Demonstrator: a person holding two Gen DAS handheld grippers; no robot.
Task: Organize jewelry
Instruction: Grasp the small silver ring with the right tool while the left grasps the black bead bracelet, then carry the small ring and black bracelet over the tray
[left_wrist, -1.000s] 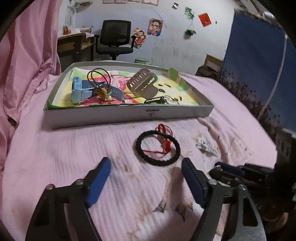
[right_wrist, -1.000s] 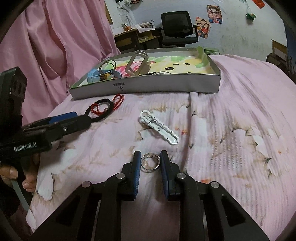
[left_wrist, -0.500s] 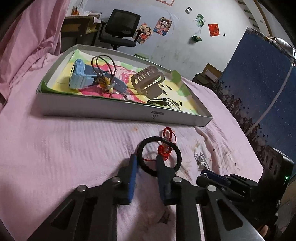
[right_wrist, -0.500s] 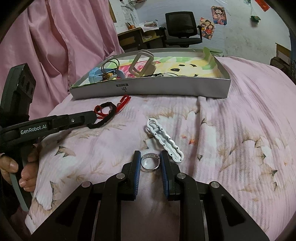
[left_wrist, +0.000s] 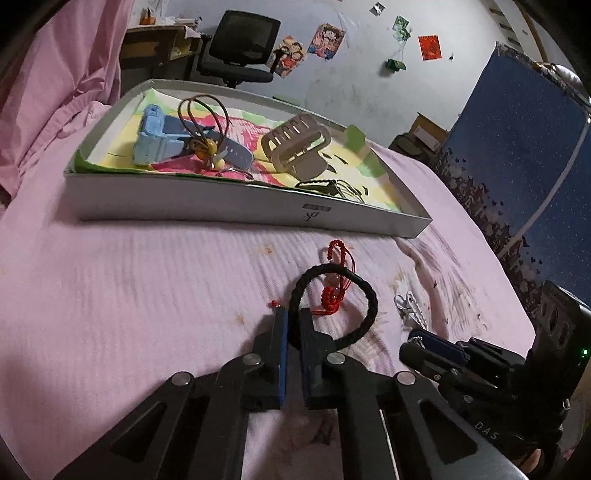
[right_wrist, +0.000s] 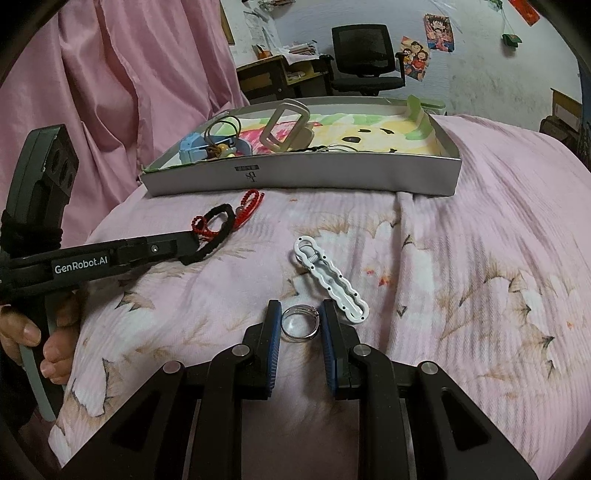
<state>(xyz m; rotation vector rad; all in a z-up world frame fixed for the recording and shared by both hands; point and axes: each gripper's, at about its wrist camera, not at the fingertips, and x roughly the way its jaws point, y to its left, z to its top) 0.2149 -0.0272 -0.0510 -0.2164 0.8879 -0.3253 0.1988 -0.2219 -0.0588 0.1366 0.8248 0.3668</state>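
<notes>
We held a two-finger gripper in each hand over a pink bed (right_wrist: 498, 258). On the left, the left gripper (left_wrist: 291, 325) had its jaws nearly closed, pinching the near edge of a black braided band (left_wrist: 364, 317) that lay on the bed. A red beaded cord (left_wrist: 334, 291) was tangled through the band. Just beyond them sat a shallow grey tray (left_wrist: 236, 205) holding a blue watch (left_wrist: 155, 136), a brown cord loop (left_wrist: 199, 110) and a beige claw clip (left_wrist: 295, 146). To the right, a white clip (right_wrist: 330, 282) lay on the bed. The right gripper (right_wrist: 299, 326) had its jaws partly open, one on each side of a silver ring (right_wrist: 300, 326) resting on the bed; we could not tell whether they touched it.
</notes>
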